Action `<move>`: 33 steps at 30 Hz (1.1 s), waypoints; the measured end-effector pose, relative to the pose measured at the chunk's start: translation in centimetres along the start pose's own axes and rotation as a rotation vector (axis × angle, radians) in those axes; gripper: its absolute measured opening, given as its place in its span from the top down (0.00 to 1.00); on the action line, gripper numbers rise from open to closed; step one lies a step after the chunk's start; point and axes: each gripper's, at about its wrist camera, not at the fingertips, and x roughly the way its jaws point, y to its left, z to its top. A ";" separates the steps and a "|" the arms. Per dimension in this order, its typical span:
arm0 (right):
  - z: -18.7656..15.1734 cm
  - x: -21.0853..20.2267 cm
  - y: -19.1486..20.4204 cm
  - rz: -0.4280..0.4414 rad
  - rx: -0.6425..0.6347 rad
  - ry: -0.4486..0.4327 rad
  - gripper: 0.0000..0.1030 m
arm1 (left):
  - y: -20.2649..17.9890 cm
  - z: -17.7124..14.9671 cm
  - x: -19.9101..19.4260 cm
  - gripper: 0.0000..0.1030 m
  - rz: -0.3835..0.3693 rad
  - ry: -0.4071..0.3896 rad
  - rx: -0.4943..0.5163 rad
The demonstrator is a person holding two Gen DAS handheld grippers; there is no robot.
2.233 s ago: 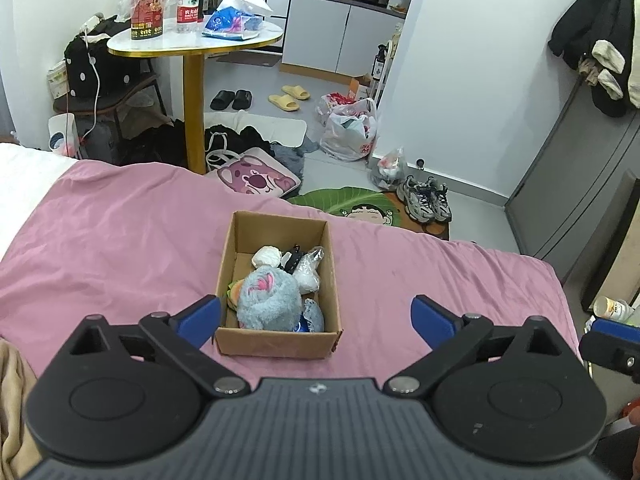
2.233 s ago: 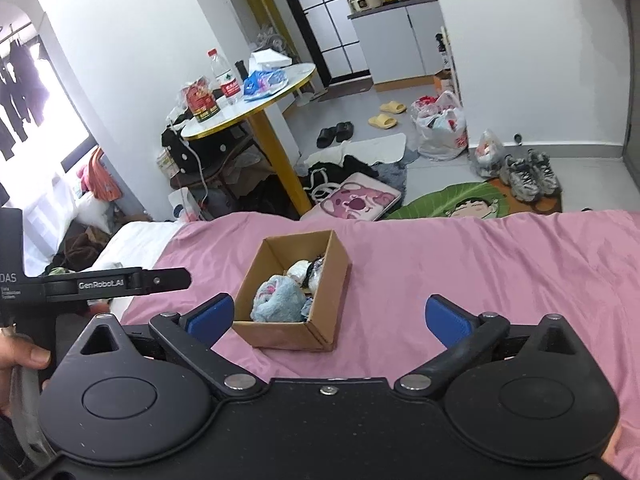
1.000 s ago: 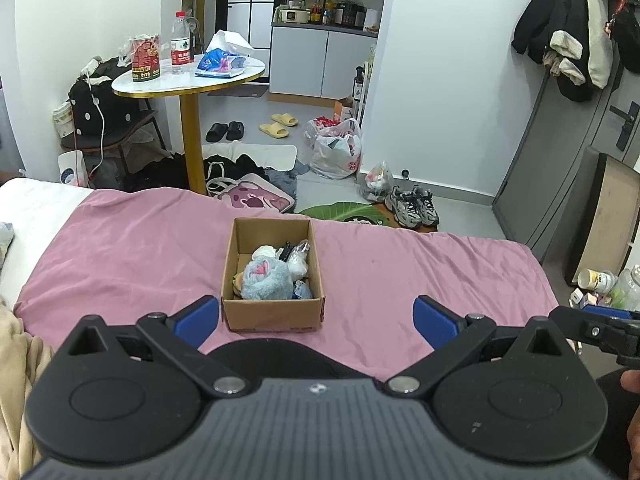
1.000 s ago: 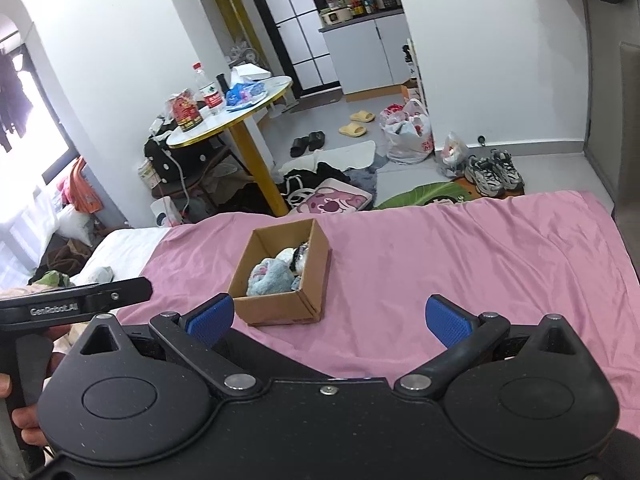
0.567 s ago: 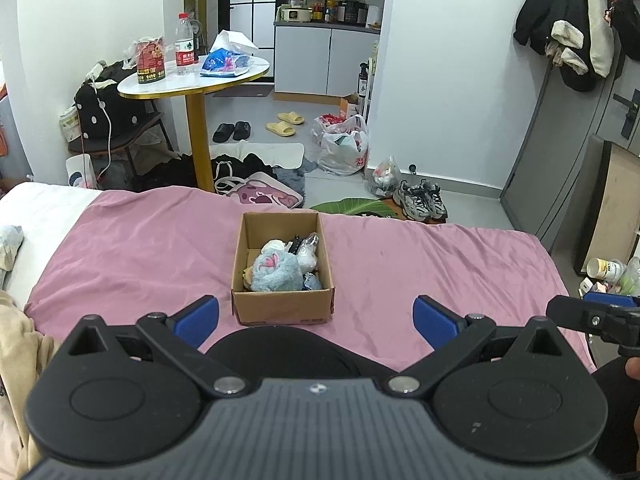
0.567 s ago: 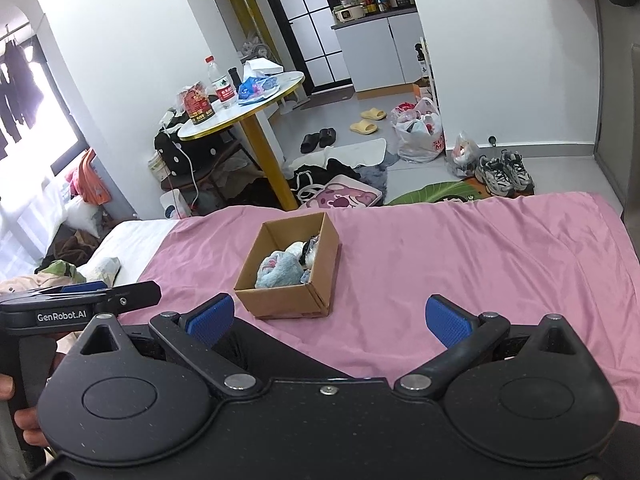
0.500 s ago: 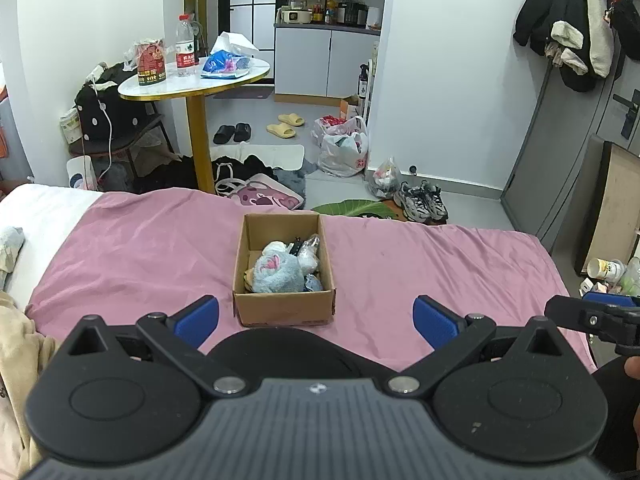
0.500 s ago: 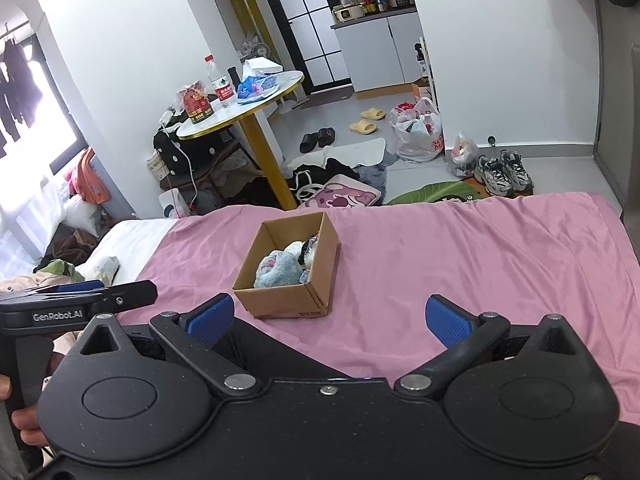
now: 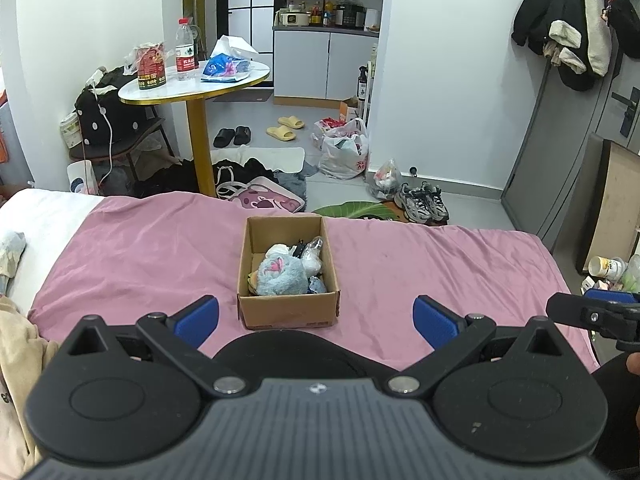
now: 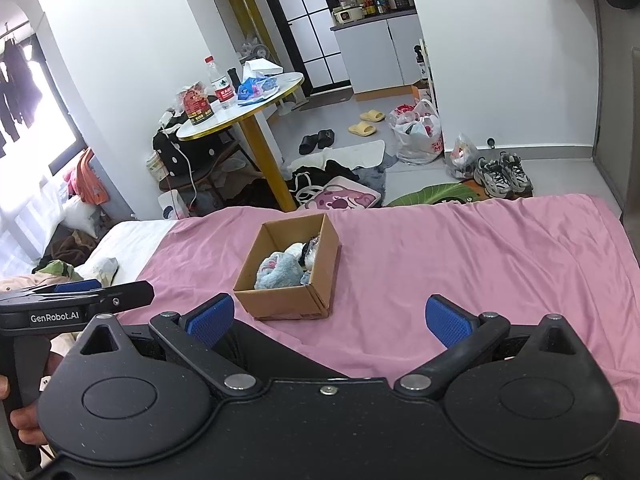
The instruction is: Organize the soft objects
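An open cardboard box [image 9: 288,312] [image 10: 280,304] sits on the pink bedspread [image 9: 420,264] [image 10: 460,248]. Inside it lie a fluffy light-blue plush [image 9: 280,278] [image 10: 276,274], a white soft item [image 9: 312,266] and several smaller pieces. My left gripper [image 9: 316,316] hangs open just short of the box's near wall, nothing between its blue pads. My right gripper [image 10: 326,318] is open too, near the box's front right corner and empty. Each gripper's body shows at the edge of the other's view.
A round white table with a yellow leg [image 9: 196,84] stands beyond the bed with a bottle and snack bags. Shoes, slippers, plastic bags and clothes litter the floor [image 9: 344,148]. White bedding and a beige cloth [image 9: 16,336] lie at the left. A dark door [image 9: 580,140] stands right.
Both grippers have drawn back from the box and risen over the last two seconds, so it looks smaller; in the last half second little has moved. Both stay open.
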 end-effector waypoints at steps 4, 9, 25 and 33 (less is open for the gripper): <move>0.0 0.0 -0.1 0.000 0.002 0.001 0.00 | 0.0 0.0 0.0 0.01 -0.001 -0.001 -0.002; 0.0 0.0 0.0 0.000 -0.002 -0.001 0.00 | -0.1 0.3 0.0 0.01 -0.004 0.003 -0.007; -0.2 0.1 0.5 -0.022 -0.010 0.002 0.00 | -0.6 0.2 0.1 0.01 -0.004 0.004 0.002; -0.1 0.4 0.5 -0.038 -0.014 0.016 0.00 | -0.6 0.2 0.1 0.01 -0.001 0.000 -0.002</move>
